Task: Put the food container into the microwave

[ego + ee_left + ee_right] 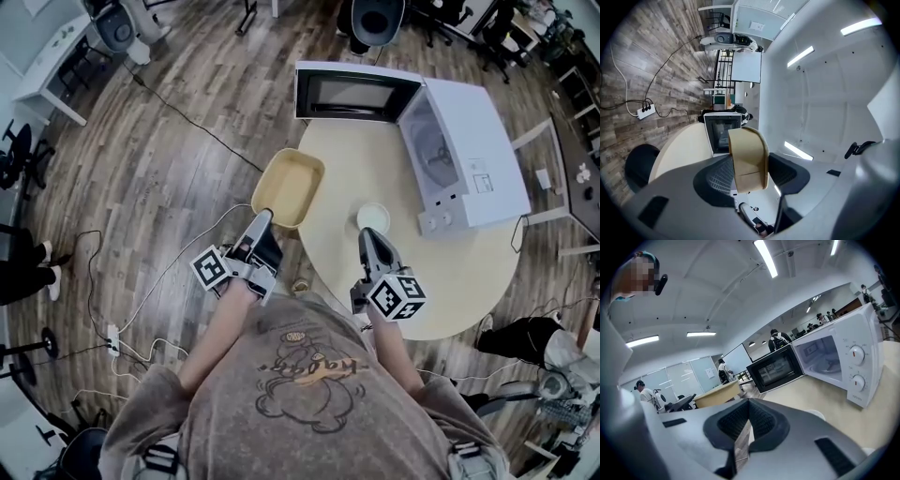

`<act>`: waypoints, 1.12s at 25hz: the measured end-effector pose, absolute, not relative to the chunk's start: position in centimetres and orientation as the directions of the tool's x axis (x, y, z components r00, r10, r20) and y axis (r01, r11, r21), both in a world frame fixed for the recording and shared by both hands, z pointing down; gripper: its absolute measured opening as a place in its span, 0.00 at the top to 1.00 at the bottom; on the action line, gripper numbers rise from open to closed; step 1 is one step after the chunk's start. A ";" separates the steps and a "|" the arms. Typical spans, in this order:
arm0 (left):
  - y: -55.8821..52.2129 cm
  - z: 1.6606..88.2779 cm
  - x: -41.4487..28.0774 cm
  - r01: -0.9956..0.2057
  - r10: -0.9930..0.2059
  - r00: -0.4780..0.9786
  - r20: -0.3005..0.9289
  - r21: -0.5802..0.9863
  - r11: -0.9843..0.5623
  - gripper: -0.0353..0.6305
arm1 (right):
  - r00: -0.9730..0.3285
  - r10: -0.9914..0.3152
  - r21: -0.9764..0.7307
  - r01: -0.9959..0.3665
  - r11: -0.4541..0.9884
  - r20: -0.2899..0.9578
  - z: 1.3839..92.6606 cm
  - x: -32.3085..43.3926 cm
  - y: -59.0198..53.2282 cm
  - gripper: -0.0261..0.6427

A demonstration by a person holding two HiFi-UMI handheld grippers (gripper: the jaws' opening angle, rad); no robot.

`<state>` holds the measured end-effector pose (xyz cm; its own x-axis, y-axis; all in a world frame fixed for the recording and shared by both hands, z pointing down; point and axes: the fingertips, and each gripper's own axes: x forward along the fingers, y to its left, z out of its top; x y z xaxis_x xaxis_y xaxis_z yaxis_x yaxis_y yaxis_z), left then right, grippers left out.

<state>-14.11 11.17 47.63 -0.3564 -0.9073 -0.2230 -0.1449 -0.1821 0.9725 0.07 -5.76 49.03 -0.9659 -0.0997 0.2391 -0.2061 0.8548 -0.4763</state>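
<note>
head view: we pinch one shallow, pale-yellow food container (289,187) by its rim in the left gripper (262,220). one microwave (473,141) stands open; our right gripper (367,236) sits closed, empty.

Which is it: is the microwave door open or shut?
Open. The door stands swung out from the microwave, and the inside shows.

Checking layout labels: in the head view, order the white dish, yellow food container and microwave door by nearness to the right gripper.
1. white dish, just ahead of the right gripper.
2. food container, leftward, held by the left gripper.
3. microwave door, open, far table edge.
</note>
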 end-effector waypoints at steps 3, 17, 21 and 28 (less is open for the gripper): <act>10.6 47.6 -14.7 -0.136 -0.911 -0.351 -0.216 0.974 -0.179 0.59 | -0.963 -0.100 -0.490 -0.214 0.845 0.249 49.4 -0.1 -5.9 0.96; 4.4 46.8 -19.2 -0.110 -0.957 -0.184 -0.226 0.972 -0.208 0.59 | -0.927 -0.272 -0.454 -0.364 0.813 0.257 48.1 -1.1 -9.4 0.96; 2.3 46.6 -19.6 -0.086 -0.966 -0.119 -0.229 0.972 -0.220 0.59 | -0.911 -0.317 -0.450 -0.407 0.795 0.265 48.0 -1.4 -9.8 0.96; -1.5 47.0 -19.1 -0.027 -0.972 0.012 -0.236 0.971 -0.237 0.59 | -0.863 -0.427 -0.449 -0.506 0.737 0.271 47.6 -0.5 -10.3 0.96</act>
<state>-19.15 -1.53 46.98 0.0120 -0.9716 -0.2364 -0.0272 -0.2366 0.9712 -0.47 -10.30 47.59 -0.8626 -0.4269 0.2713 -0.5057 0.7369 -0.4485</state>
